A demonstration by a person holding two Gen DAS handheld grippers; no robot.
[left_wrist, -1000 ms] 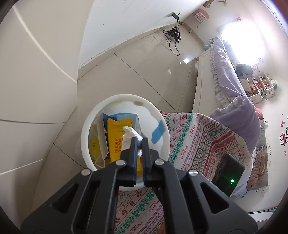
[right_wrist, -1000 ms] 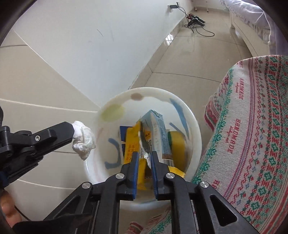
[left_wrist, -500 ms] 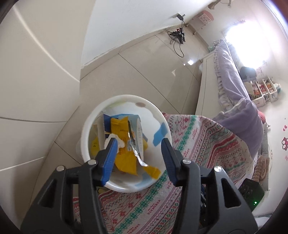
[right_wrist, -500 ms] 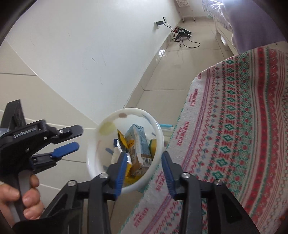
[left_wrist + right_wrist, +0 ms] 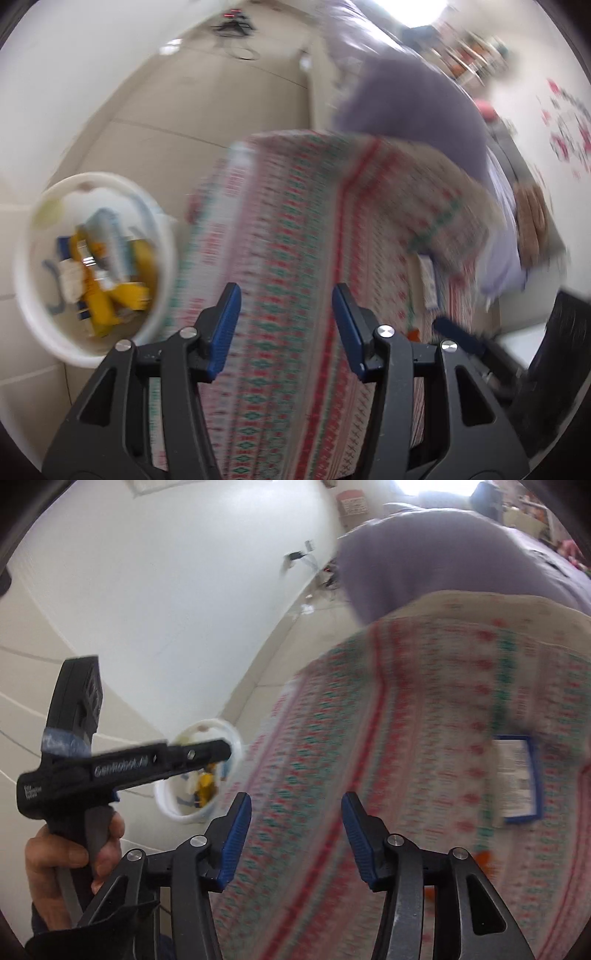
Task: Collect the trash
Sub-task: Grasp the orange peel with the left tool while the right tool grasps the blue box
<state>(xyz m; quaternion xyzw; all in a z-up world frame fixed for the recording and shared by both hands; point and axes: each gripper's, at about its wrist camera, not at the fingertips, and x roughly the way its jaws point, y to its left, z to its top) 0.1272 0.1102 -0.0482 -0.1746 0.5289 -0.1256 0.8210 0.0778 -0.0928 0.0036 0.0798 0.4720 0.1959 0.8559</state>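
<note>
A white trash bin [image 5: 22, 273] stands on the floor beside the table, holding yellow and blue wrappers and a carton; it also shows in the right wrist view [image 5: 236, 738]. My left gripper [image 5: 284, 325] is open and empty above the patterned tablecloth [image 5: 303, 229]. My right gripper [image 5: 295, 834] is open and empty over the same cloth [image 5: 406, 738]. A blue-edged white packet [image 5: 517, 775] lies on the cloth at the right. A small white packet [image 5: 428, 284] lies on the cloth in the left wrist view. Both views are blurred.
The left gripper's black body [image 5: 122, 768] and the hand holding it are at the left of the right wrist view. A purple bedcover [image 5: 417, 96] lies beyond the table. The white wall [image 5: 166, 590] is to the left. Small orange bits [image 5: 484, 856] lie on the cloth.
Both grippers opened and let their trash fall into the bin, then swung right from over the bin to over the tablecloth. The bin is now at the left of both views.
</note>
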